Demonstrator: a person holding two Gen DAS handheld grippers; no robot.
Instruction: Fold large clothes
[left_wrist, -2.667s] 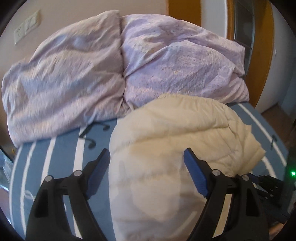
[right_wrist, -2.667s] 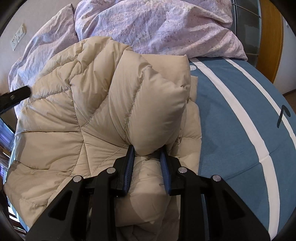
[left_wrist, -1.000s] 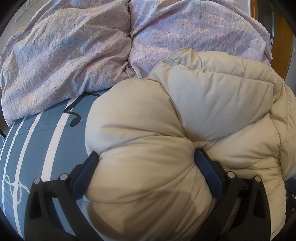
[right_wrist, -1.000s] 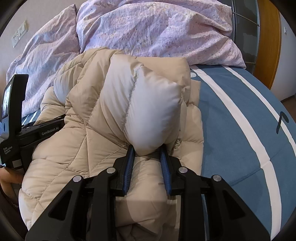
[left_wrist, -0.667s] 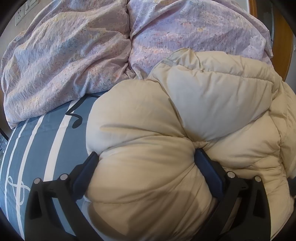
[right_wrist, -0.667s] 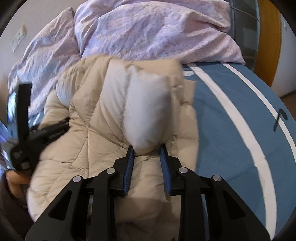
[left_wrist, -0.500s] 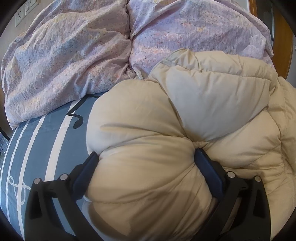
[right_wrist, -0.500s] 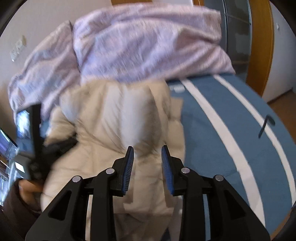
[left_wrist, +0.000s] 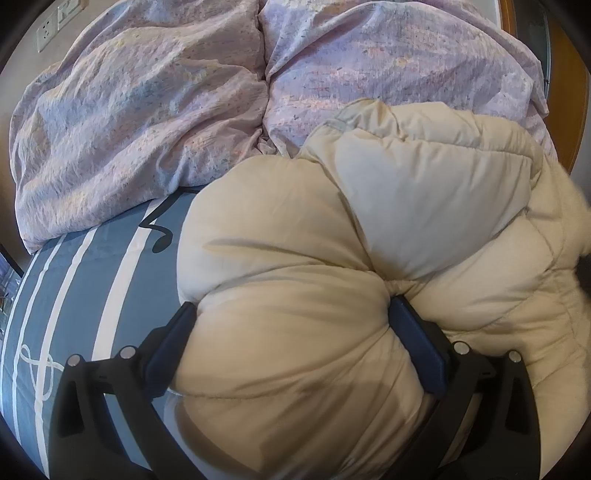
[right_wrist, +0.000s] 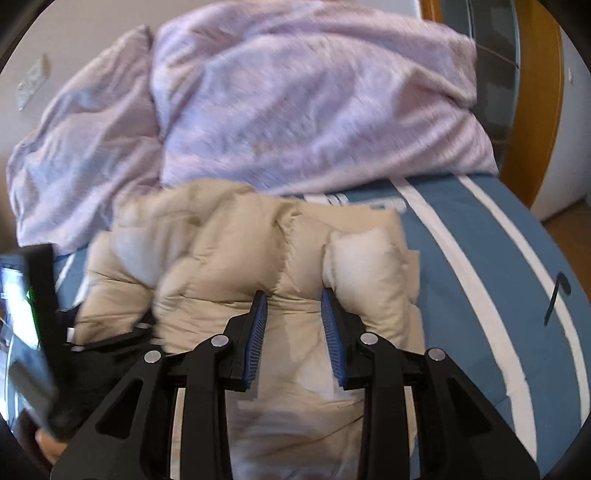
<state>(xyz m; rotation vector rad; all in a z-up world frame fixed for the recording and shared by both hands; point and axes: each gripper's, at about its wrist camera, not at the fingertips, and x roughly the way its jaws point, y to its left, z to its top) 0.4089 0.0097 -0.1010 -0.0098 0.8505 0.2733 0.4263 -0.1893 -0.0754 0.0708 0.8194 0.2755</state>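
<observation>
While the left gripper (left_wrist: 291, 332) clamps the puffer jacket (left_wrist: 369, 240), the right gripper's (right_wrist: 293, 317) jaws stand apart above it.

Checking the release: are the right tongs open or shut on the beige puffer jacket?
Open. The right tongs stand apart, with only flat beige puffer jacket showing below the gap and nothing pinched between the blue pads.

Right view motion-blurred. Jacket (left_wrist: 295, 332) hides left gripper's (left_wrist: 291, 317) fingertips; its lower part cut off by frame edge. Duvet (right_wrist: 295, 110) print unreadable.
</observation>
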